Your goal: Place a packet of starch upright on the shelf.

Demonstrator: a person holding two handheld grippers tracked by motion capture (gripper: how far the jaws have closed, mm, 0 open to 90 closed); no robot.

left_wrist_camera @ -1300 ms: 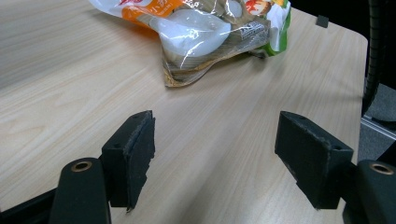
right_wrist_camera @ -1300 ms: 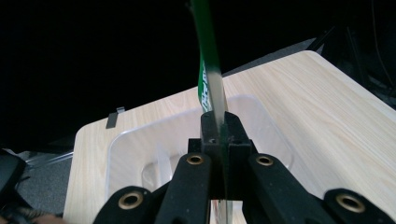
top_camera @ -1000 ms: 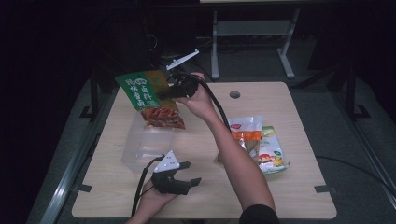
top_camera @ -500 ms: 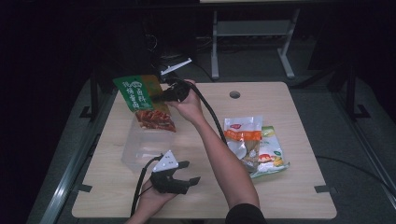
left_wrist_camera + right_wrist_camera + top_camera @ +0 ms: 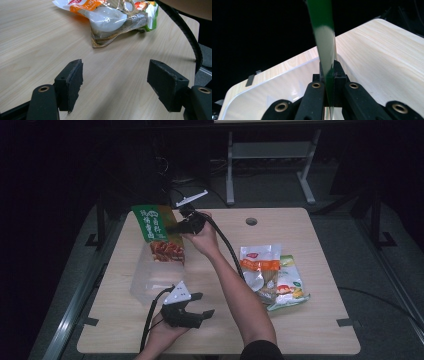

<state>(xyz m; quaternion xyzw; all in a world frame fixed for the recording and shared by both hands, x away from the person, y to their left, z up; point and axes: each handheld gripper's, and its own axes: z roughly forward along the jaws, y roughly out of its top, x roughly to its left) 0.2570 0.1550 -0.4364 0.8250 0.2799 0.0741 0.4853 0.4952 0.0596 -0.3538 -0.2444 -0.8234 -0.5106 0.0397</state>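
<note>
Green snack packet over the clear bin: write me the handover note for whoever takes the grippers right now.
Right gripper: shut on the green snack packet, holding it upright above the clear plastic bin; its lower end is at about the bin's rim, not yet released.
Left gripper: open, holding nothing, resting on the table near the front edge beside the bin.
Two more snack packets lie overlapping on the table to the right.
Done: green packet picked up and brought over the bin.
Left: probably lower and release it into the bin, then likely fetch the two remaining packets.
</note>
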